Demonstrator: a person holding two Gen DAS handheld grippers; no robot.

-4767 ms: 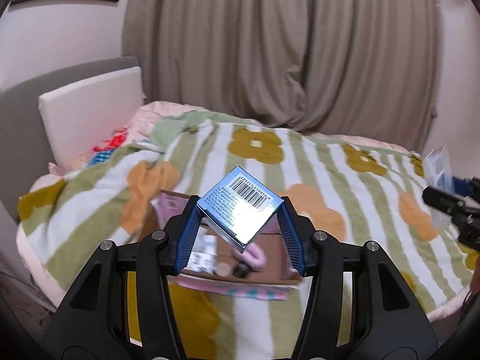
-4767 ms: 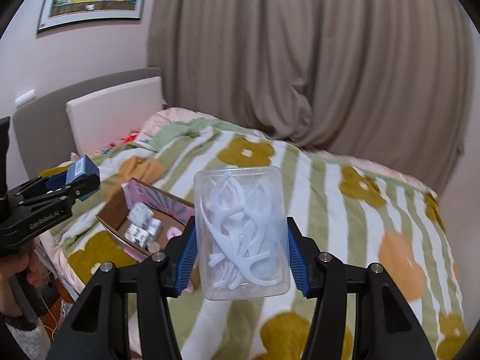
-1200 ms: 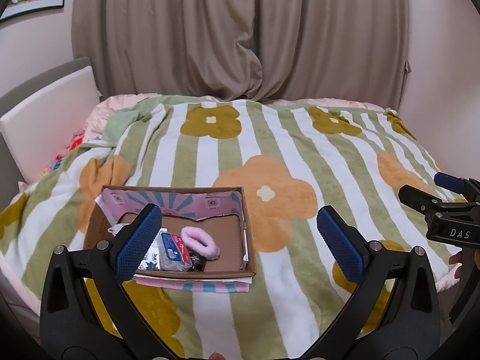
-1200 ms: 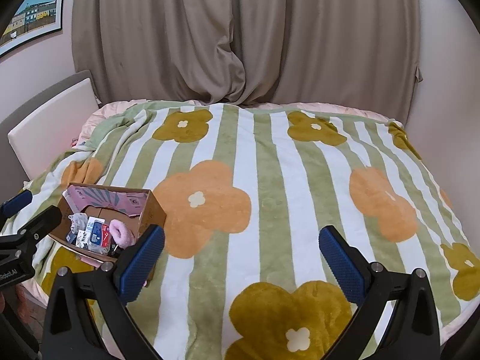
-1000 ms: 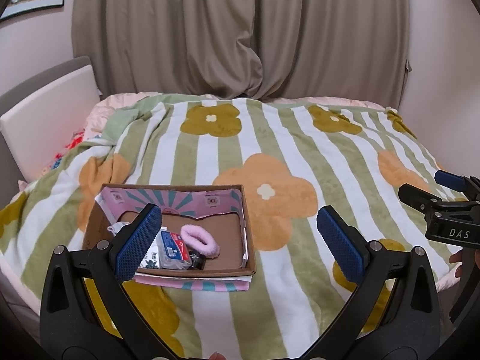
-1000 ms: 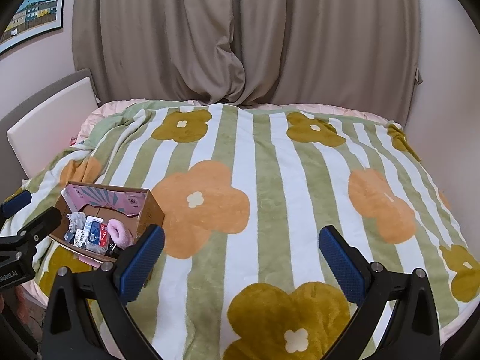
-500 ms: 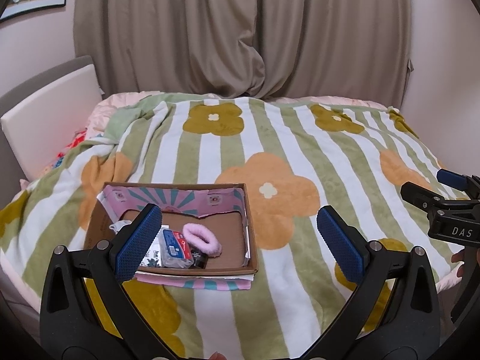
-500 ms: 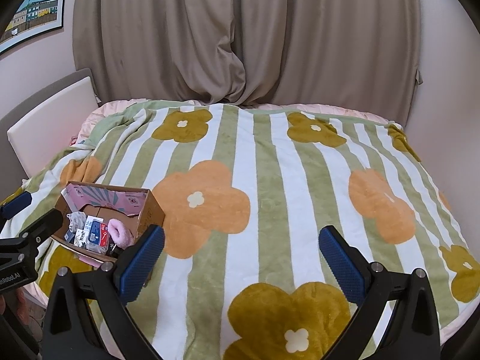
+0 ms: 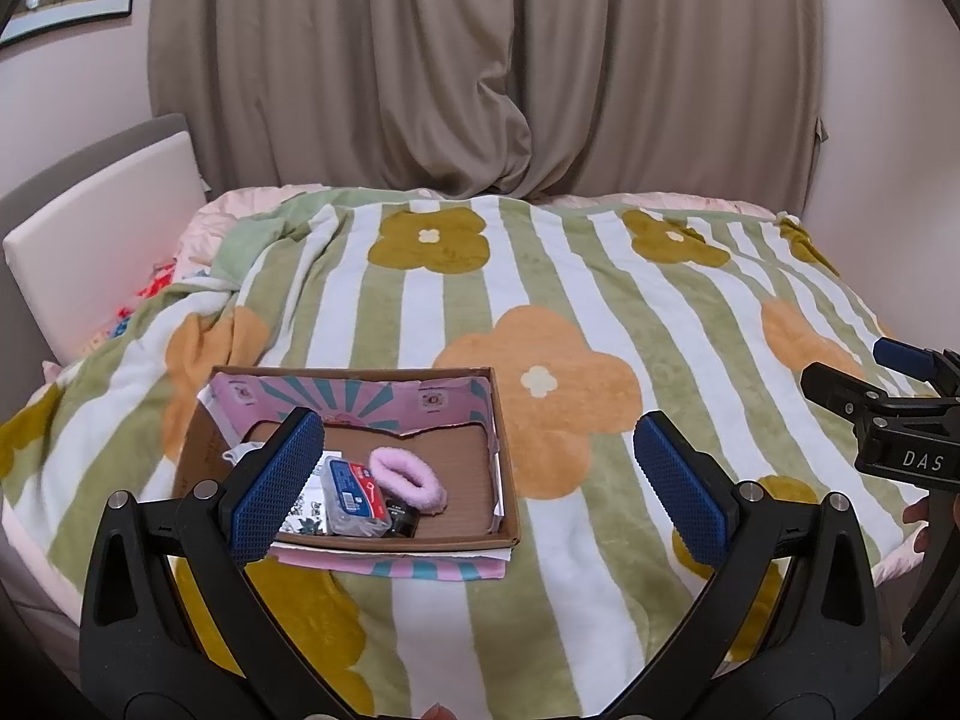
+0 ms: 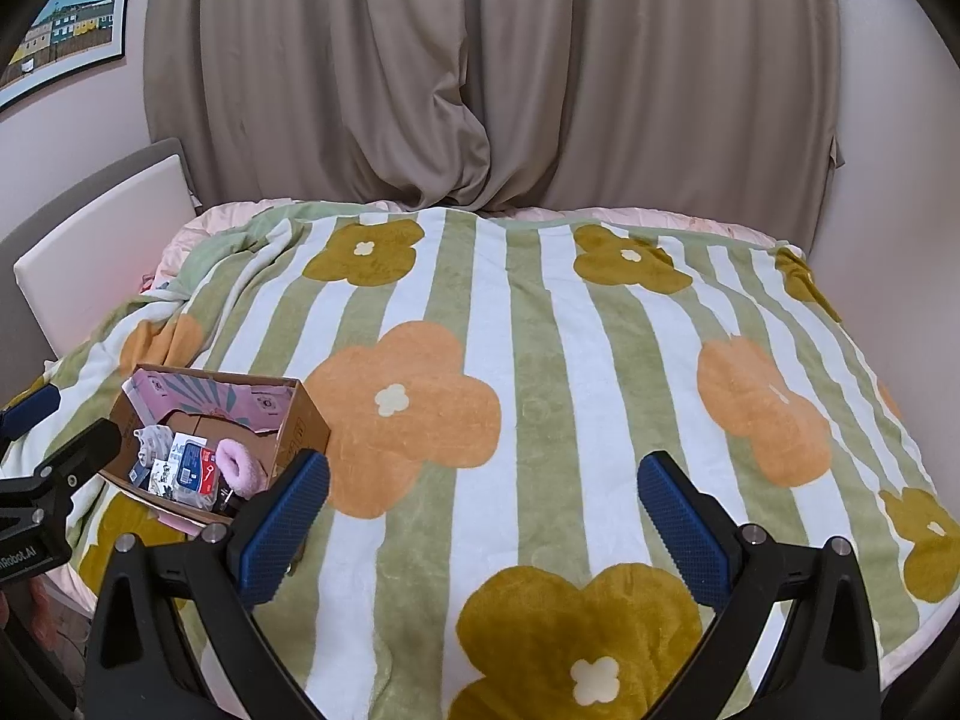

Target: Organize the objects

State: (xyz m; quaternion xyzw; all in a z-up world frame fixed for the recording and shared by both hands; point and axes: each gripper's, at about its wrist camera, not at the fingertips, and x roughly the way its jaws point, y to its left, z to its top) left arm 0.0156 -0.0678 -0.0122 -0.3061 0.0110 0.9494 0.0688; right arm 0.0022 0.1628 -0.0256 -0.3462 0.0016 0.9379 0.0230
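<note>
An open cardboard box (image 9: 507,480) (image 10: 306,417) with a pink patterned lining sits on the bed's left front part. Inside lie a fluffy pink hair tie (image 9: 408,477) (image 10: 239,468), a clear plastic case with a blue and red label (image 9: 351,495) (image 10: 195,462) and several small packets. My left gripper (image 9: 480,480) hangs open and empty just in front of the box. Over the blanket to the right of the box, my right gripper (image 10: 483,516) is open and empty too; its side shows in the left wrist view (image 9: 894,414).
A green and white striped blanket with orange and olive flowers (image 9: 540,384) (image 10: 540,396) covers the bed. A white headboard cushion (image 9: 102,252) stands at the left, beige curtains (image 10: 480,72) hang behind, a framed picture (image 10: 66,30) is on the left wall.
About five seconds ago the left gripper held a barcoded box and the right a clear case of white picks; both are let go now. Over the last second both views barely shift.
</note>
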